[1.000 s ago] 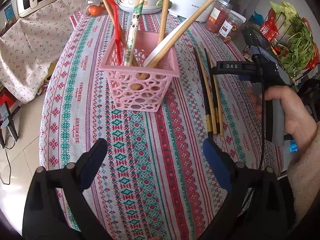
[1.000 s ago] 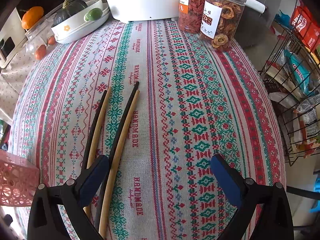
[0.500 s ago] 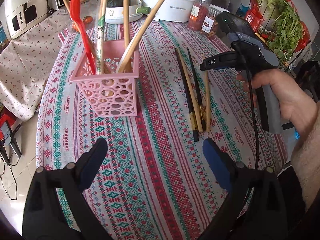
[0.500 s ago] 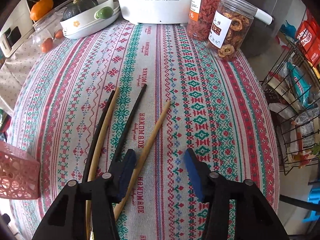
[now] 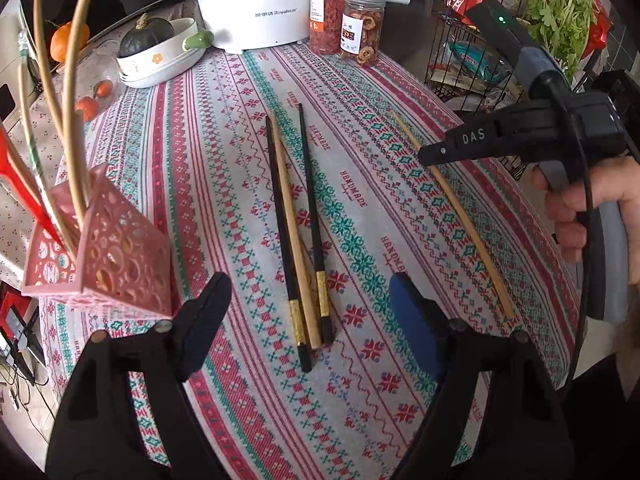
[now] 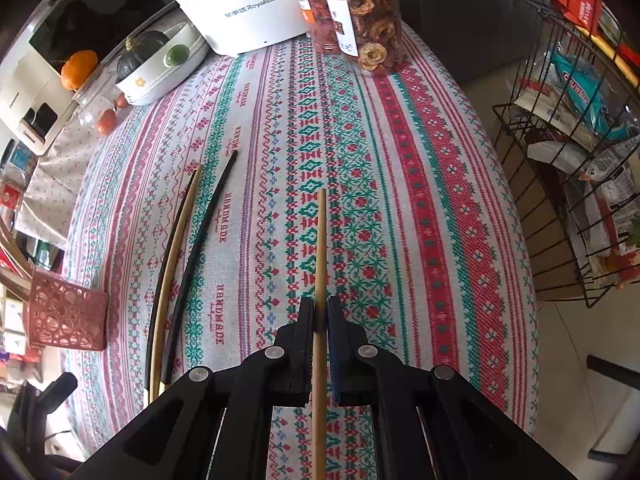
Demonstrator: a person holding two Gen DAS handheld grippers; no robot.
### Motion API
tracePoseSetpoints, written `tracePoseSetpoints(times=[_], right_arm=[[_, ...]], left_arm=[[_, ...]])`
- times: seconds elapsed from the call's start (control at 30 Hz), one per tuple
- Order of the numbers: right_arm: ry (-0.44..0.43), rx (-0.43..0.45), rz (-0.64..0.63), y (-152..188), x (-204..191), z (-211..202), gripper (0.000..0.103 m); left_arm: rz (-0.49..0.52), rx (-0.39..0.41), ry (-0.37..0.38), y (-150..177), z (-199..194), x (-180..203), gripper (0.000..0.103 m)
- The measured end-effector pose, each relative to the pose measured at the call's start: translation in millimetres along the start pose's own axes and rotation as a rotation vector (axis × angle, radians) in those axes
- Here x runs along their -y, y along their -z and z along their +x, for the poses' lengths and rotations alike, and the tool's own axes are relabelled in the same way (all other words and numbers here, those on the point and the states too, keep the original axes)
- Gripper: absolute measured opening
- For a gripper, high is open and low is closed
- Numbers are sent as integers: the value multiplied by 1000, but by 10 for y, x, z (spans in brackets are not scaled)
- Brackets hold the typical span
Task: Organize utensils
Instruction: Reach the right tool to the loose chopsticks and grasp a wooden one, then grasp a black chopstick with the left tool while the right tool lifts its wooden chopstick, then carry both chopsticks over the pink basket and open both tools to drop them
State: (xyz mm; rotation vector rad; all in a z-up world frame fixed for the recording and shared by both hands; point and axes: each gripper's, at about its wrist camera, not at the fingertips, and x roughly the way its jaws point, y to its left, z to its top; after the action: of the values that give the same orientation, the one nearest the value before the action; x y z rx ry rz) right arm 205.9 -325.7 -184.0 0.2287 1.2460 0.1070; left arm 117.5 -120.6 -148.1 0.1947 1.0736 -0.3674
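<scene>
A patterned tablecloth point(image 6: 420, 184) covers the table. At the far edge stand a white cooker point(image 5: 256, 4) and two jars point(image 5: 362, 26). A wire rack point(image 6: 560, 208) stands right, over pale floor point(image 6: 568, 344).

We see three chopsticks point(image 5: 298, 232) lying side by side mid-table on the tablecloth point(image 5: 224, 168), just before the left gripper point(image 5: 310, 320). To their left stands the basket point(image 5: 104, 260) with utensils upright in it. To their right a single chopstick point(image 6: 320, 248) sits between the right gripper's point(image 6: 320, 320) fingers. Behind, at the table's far edge, stand a cooker point(image 5: 256, 4), two jars point(image 5: 346, 24) to its right and a dish point(image 5: 160, 60) to its left.
</scene>
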Motion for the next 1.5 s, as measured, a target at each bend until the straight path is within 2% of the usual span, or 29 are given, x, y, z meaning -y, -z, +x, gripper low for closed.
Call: tracePoseSetpoints(times=[0.07,0.13,0.23,0.37,0.53,0.67,0.73,0.8,0.9,1.17,1.5], right_arm=[[-16,7,19,3,98,-66,7],[-38,13,39,25,155,-120,7],[-71,17,56,14,200,-176,7],[-102,17,50,-21,143,-189,7],[-118,19,44,-38,93,-188,7],[-118,13,47,-37,81,-168,7],[-116,13,50,-28,94,-170,7],[-118,18,53,-19,96,-190,7],[-120,29,56,7,105,-242,7],[-130,97,22,168,29,-540,7],[-164,195,-38,426,-273,-945,7]], left_arm=[[-5,-16,5,-206,182,40,58],[-8,-26,-7,-417,356,66,38],[-50,-45,8,-707,579,34,26],[-81,-70,-7,-962,804,4,22],[-95,-127,-14,-1045,1034,-10,18],[-90,-118,-17,-1081,1048,12,17],[-69,-124,-17,-1058,1033,32,7],[-68,-132,-5,-1005,987,37,6],[-55,-111,1,-873,822,66,6],[10,10,49,-505,135,188,6],[54,168,125,-106,-713,33,6]])
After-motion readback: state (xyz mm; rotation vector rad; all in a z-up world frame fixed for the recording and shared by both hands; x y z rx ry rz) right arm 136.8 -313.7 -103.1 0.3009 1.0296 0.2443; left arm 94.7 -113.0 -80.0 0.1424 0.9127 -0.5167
